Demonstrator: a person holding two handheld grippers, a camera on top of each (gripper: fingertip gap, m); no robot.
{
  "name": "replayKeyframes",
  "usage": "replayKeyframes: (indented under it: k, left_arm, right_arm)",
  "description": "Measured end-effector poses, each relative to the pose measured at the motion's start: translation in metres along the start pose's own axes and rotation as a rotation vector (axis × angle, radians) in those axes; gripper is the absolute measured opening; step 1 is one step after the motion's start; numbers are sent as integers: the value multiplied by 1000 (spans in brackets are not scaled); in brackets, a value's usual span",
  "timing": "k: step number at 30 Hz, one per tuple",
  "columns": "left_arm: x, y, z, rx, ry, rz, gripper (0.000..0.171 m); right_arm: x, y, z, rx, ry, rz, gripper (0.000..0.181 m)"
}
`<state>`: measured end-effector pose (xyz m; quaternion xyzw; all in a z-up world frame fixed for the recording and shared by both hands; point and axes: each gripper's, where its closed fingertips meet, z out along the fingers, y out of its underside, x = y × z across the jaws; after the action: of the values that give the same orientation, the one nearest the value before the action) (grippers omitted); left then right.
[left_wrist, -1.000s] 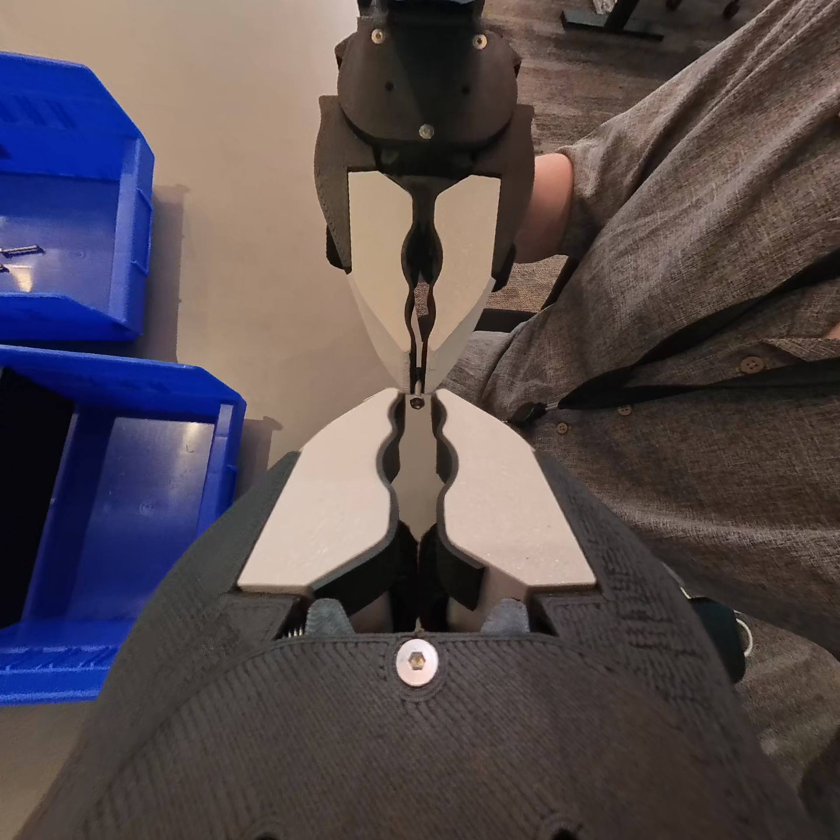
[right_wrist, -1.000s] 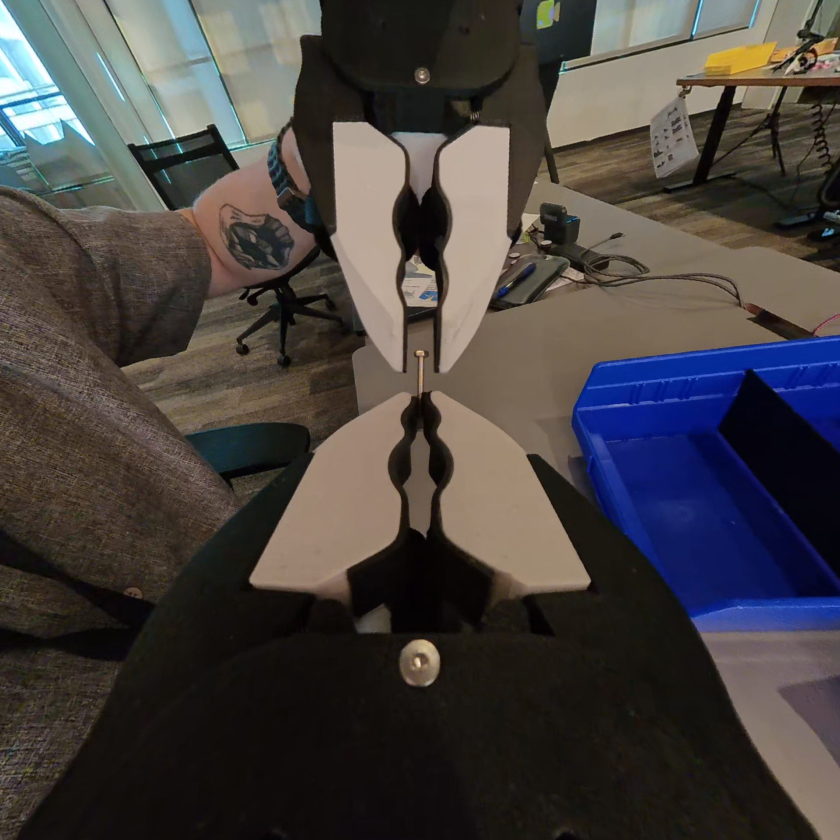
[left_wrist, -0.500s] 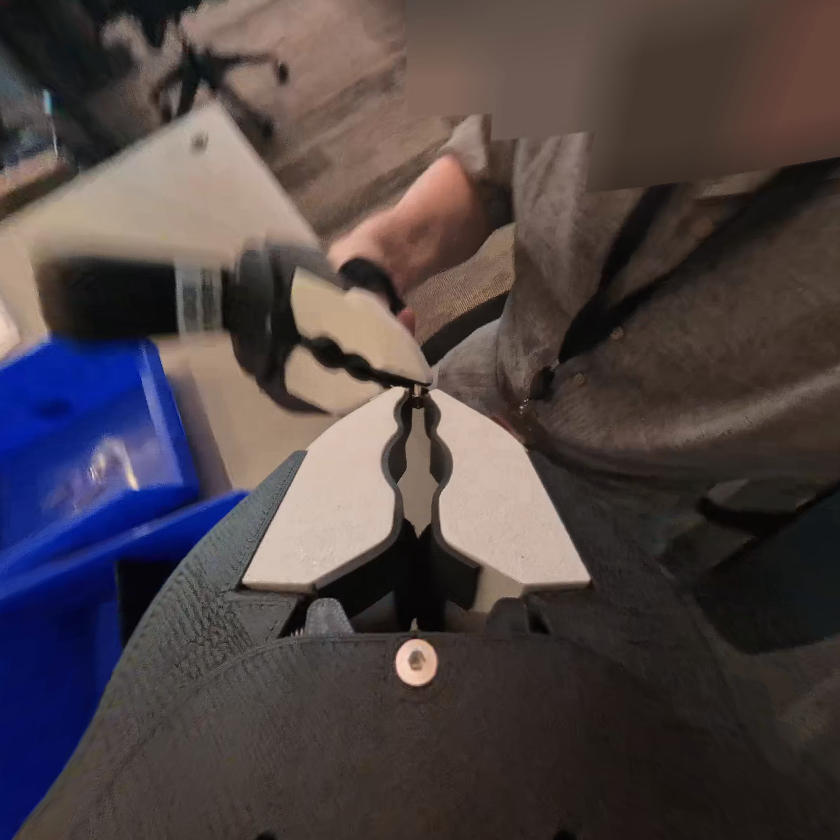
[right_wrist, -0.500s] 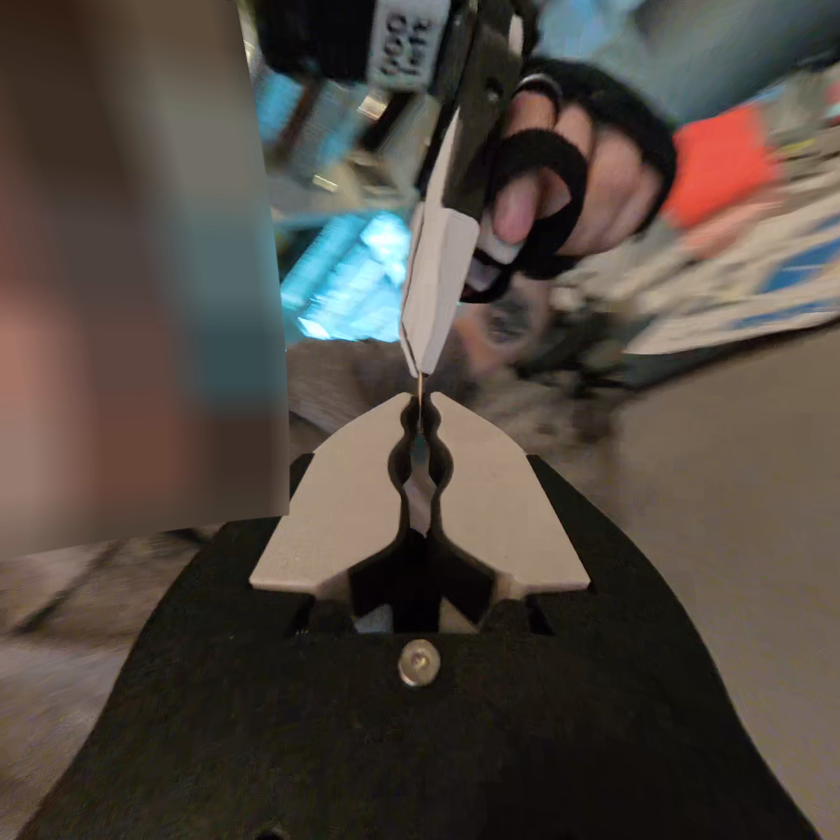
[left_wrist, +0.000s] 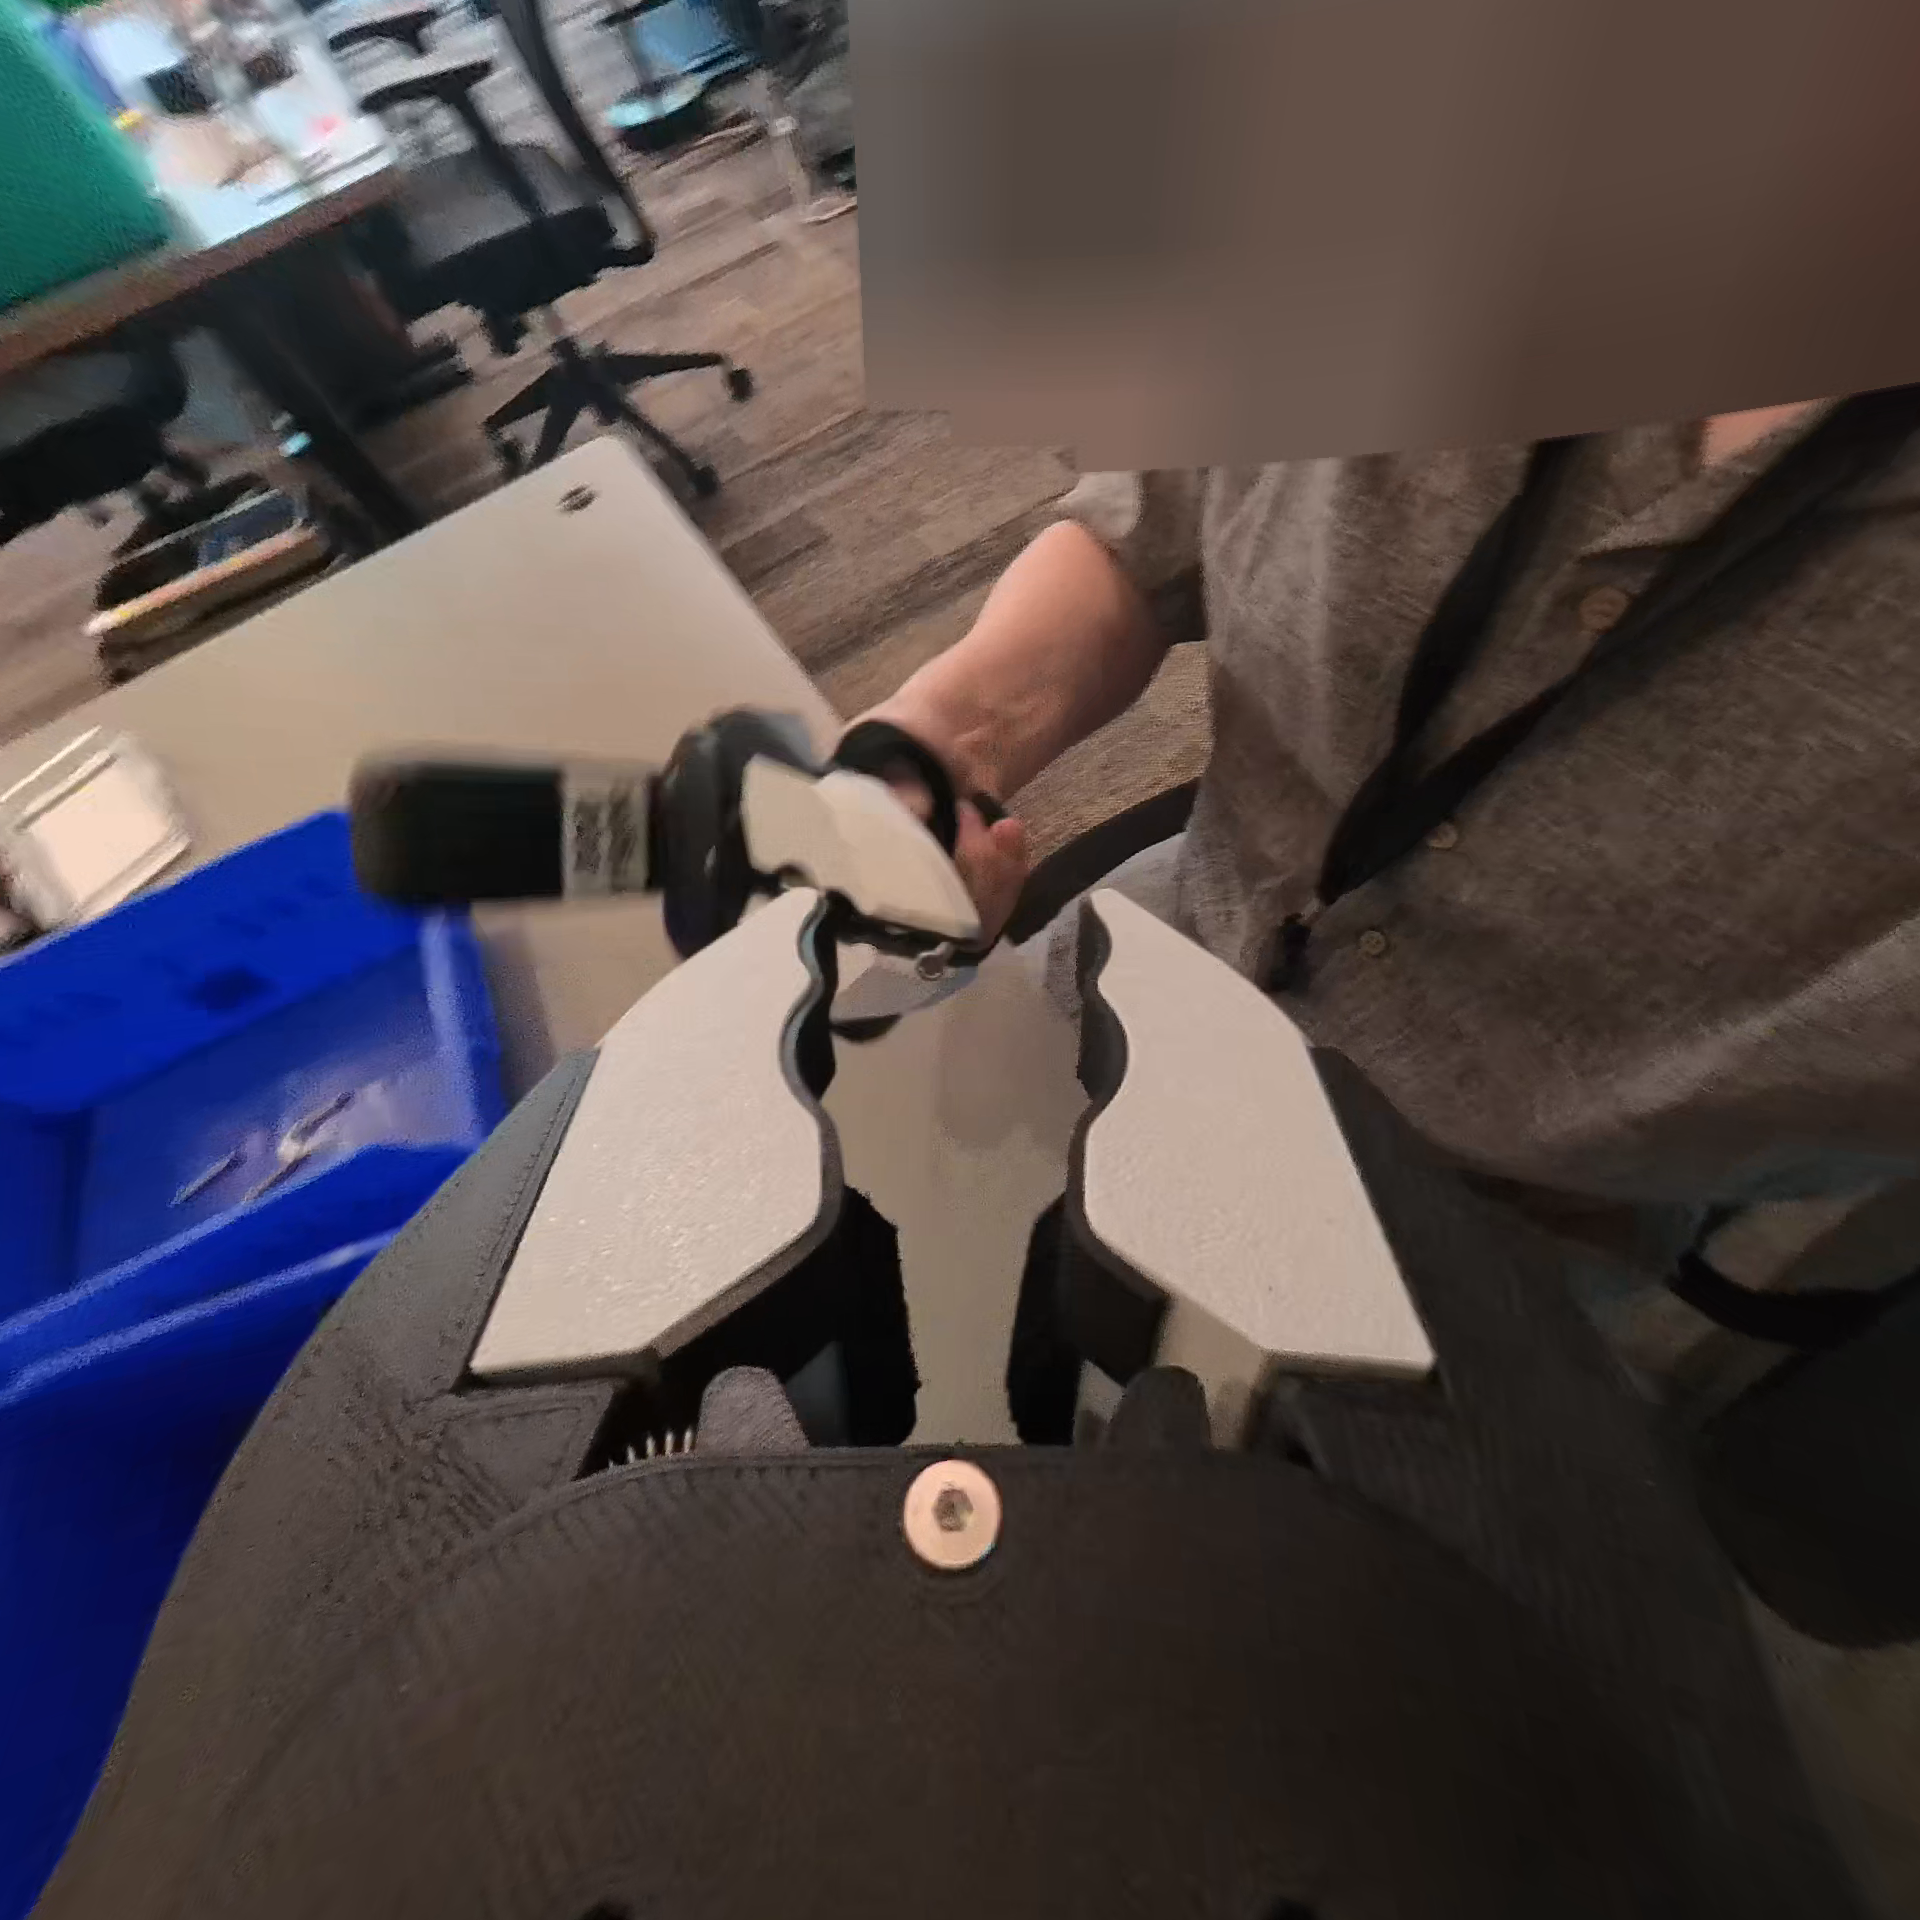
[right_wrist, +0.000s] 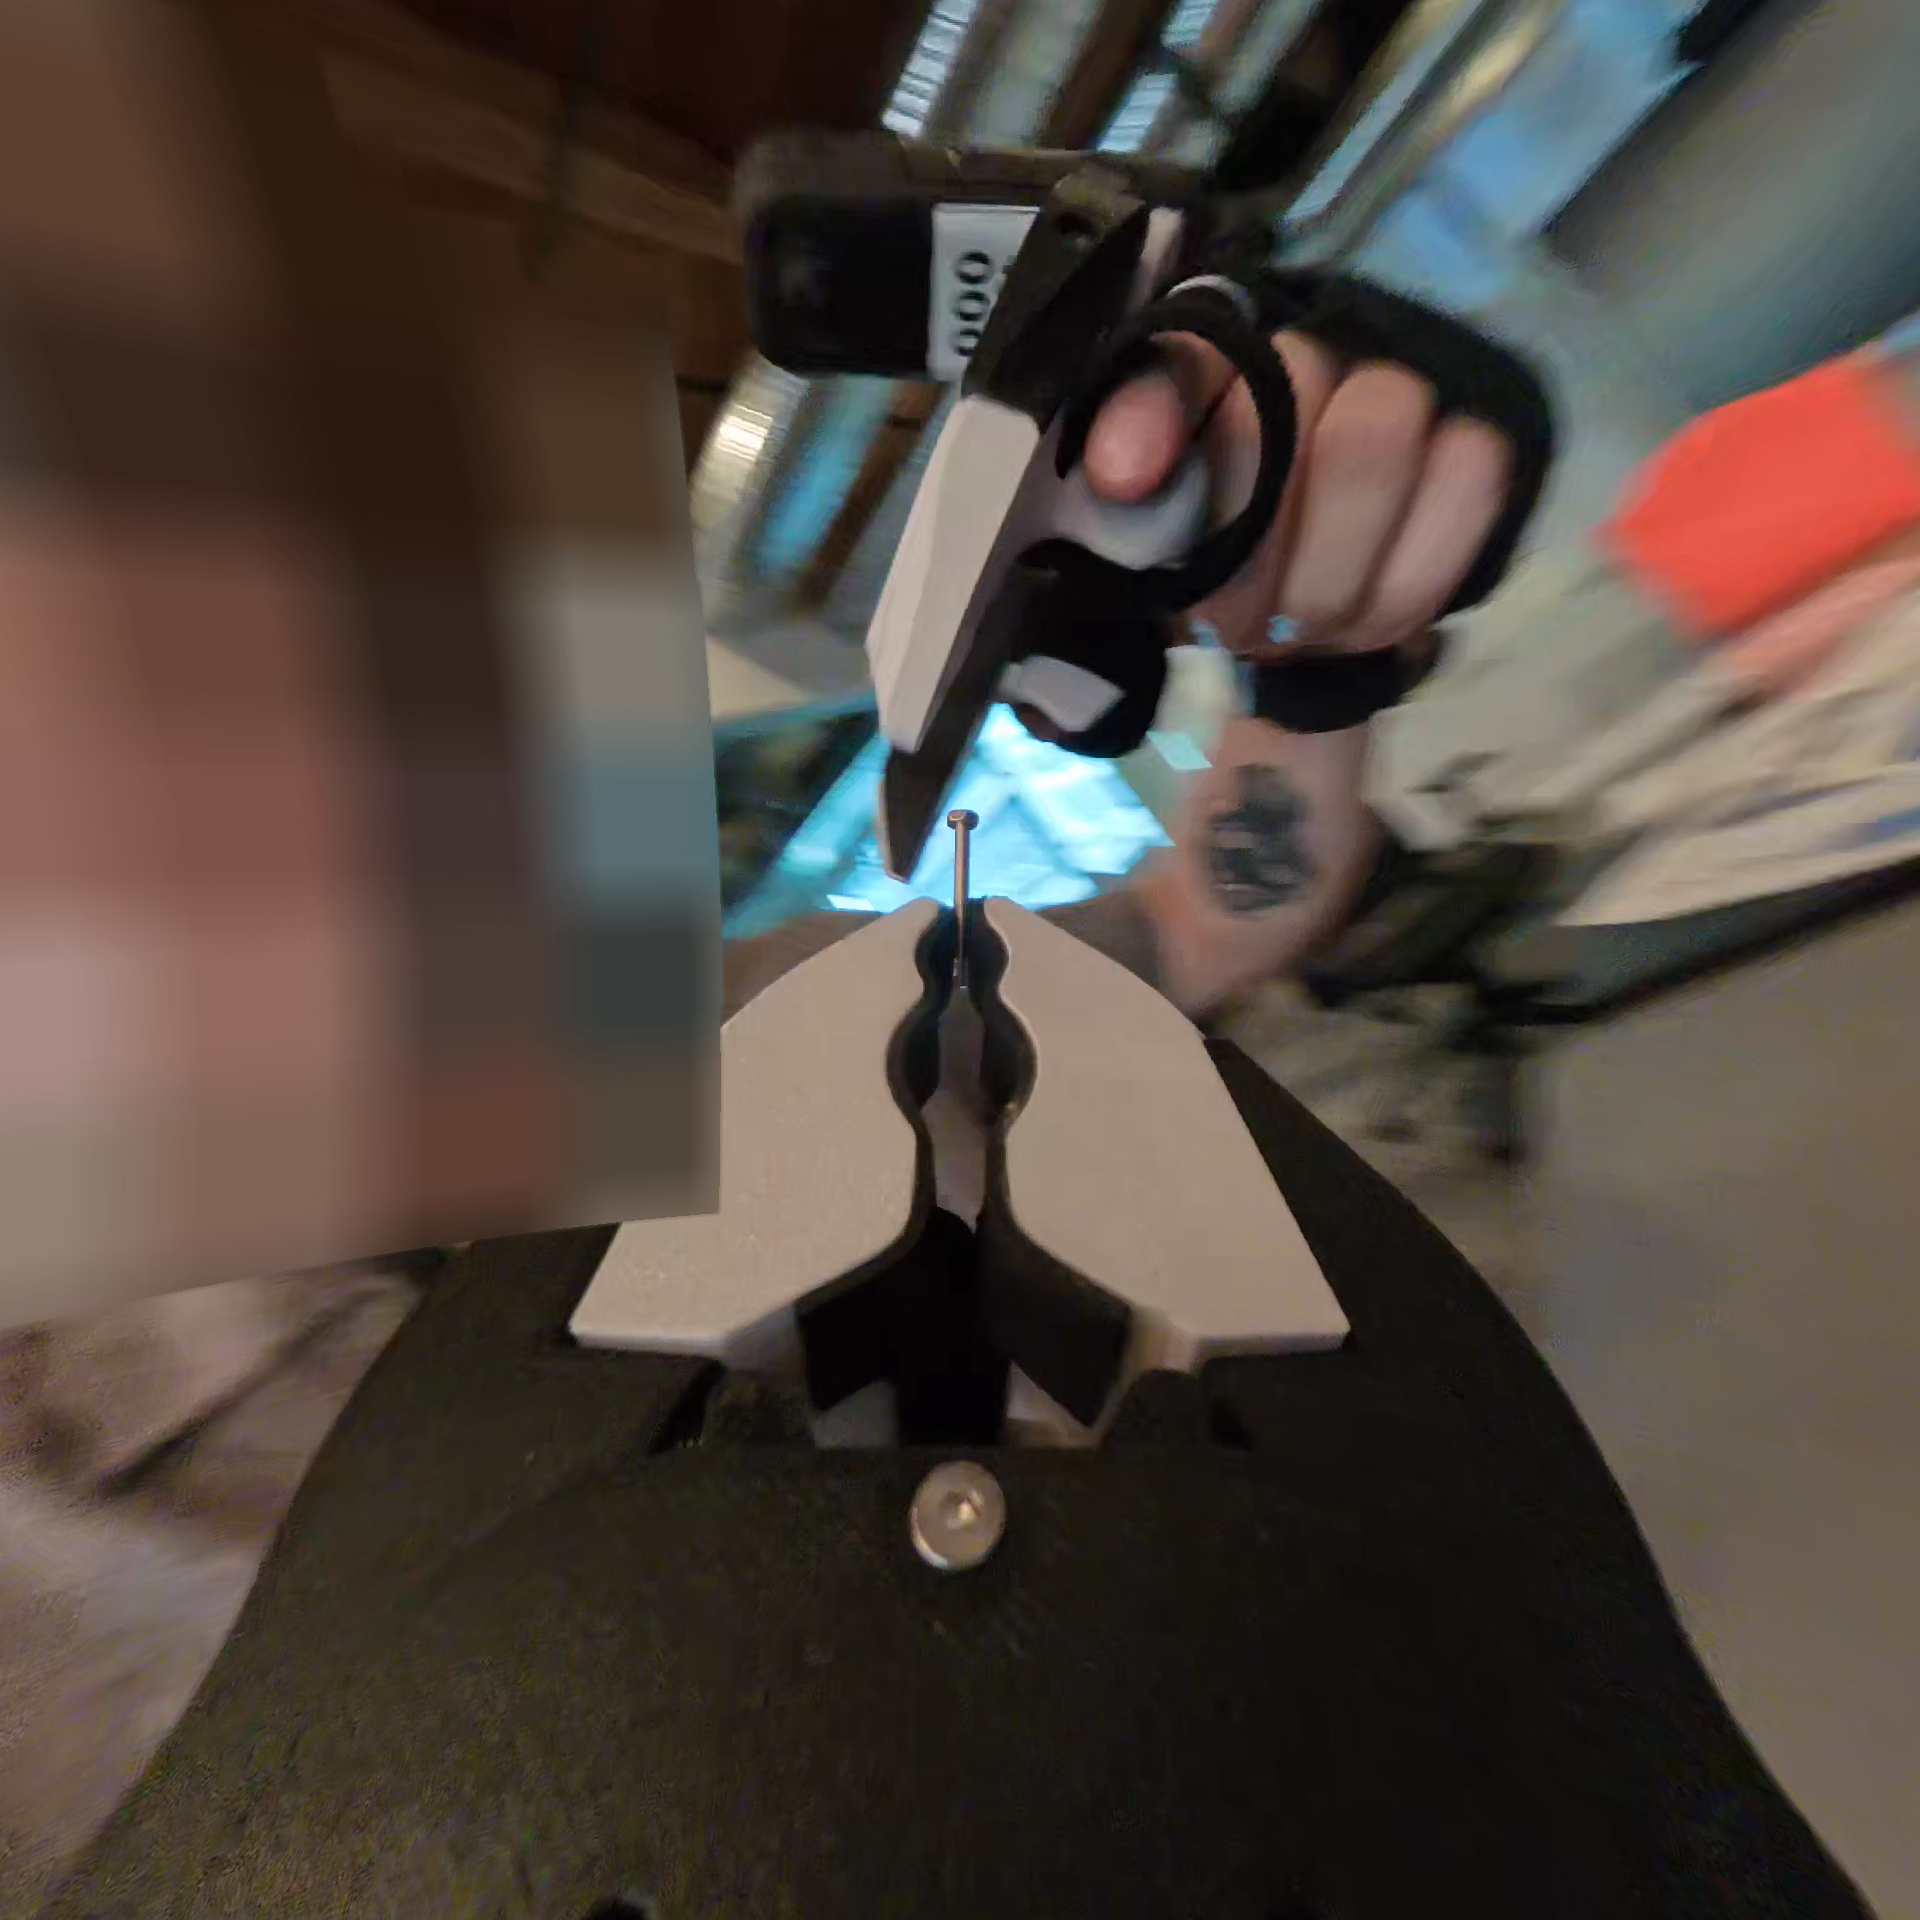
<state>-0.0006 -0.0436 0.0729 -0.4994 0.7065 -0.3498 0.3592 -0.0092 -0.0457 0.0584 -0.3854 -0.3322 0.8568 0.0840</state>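
- Between your right gripper (right_wrist: 961, 914) tips, at frame centre, a thin nail (right_wrist: 962, 883) is pinched, head up.
- Your left gripper (left_wrist: 951, 925) is spread wide, empty, just beside it.
- Keep the pinch firm and the nail steady.
- Lower left, the blue bin (left_wrist: 239, 1039) holds more nails.
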Motion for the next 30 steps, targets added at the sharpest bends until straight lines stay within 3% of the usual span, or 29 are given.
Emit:
replayKeyframes:
  k: [1, 3, 4, 6, 9, 17, 30]
  left_arm:
    - [-7, 2, -3, -13, -49, -41, 52]
    - [-22, 10, -12, -55, -150, -122, 37]
    - [-28, 12, -15, -64, -199, -151, 37]
    - [-39, 19, -20, -96, -300, -216, 19]
    - [-42, 28, -15, -155, -340, -327, 27]
    - [-32, 41, 6, -193, -250, -470, 22]
    - [-32, 41, 15, -150, -208, -482, 6]
  right_arm:
    - [5, -3, -3, -17, 125, -114, 2]
    - [16, -10, -13, -79, 407, -386, 2]
    - [19, -15, -19, -117, 543, -525, 2]
    - [19, -25, -27, -168, 745, -758, 2]
    - [24, -29, -33, -272, 937, -963, 2]
    - [27, -22, -31, -339, 980, -1001, 2]
    - [31, -19, -29, -365, 983, -997, 2]
